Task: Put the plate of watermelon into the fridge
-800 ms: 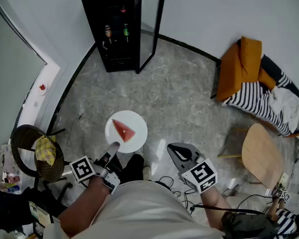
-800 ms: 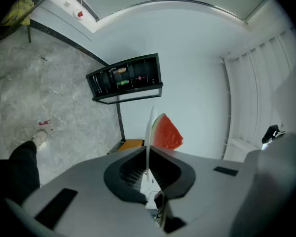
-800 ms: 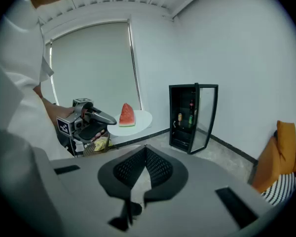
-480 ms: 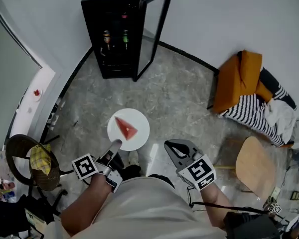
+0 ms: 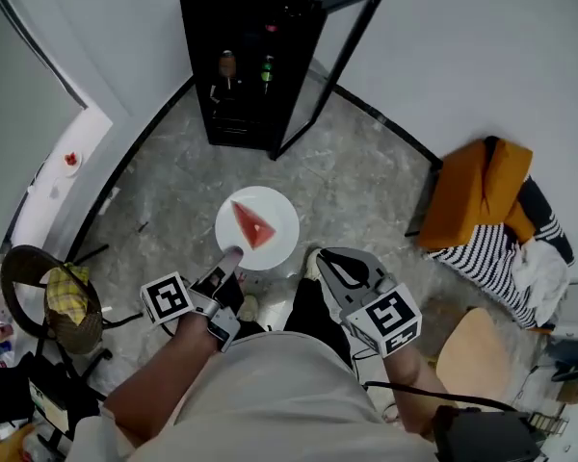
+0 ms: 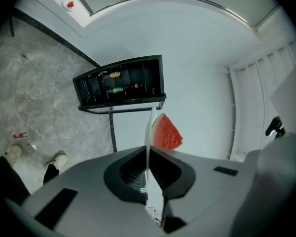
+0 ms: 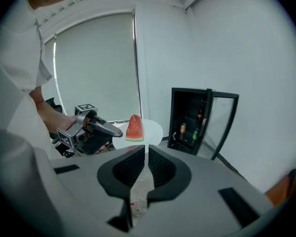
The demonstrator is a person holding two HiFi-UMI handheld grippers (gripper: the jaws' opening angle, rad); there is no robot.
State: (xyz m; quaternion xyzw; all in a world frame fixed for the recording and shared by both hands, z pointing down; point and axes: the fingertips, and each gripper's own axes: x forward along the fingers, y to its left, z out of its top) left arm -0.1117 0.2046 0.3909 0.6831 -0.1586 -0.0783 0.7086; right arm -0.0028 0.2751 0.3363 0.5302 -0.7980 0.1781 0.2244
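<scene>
A white plate [image 5: 270,246] with a red watermelon wedge [image 5: 253,225] hangs over the marble floor in the head view. My left gripper [image 5: 231,256] is shut on its near rim. In the left gripper view the plate [image 6: 149,132] shows edge-on between the jaws, the wedge [image 6: 166,133] to its right. The black fridge [image 5: 246,61] stands ahead with its glass door [image 5: 339,61] swung open. My right gripper [image 5: 322,261] is just right of the plate, shut with nothing in it. From the right gripper view [image 7: 146,149] I see the wedge [image 7: 134,129], the left gripper [image 7: 101,128] and the fridge [image 7: 190,120].
Bottles [image 5: 266,69] stand on a fridge shelf. An orange and striped heap of cloth [image 5: 486,210] lies to the right, a wooden stool [image 5: 474,354] nearer. A round chair with yellow cloth [image 5: 58,301] is at left, by a white ledge [image 5: 63,176].
The fridge and floor have slid nearer and to the right in the head view as the person walks toward it. The plate stays in the left gripper; both grippers keep their pose.
</scene>
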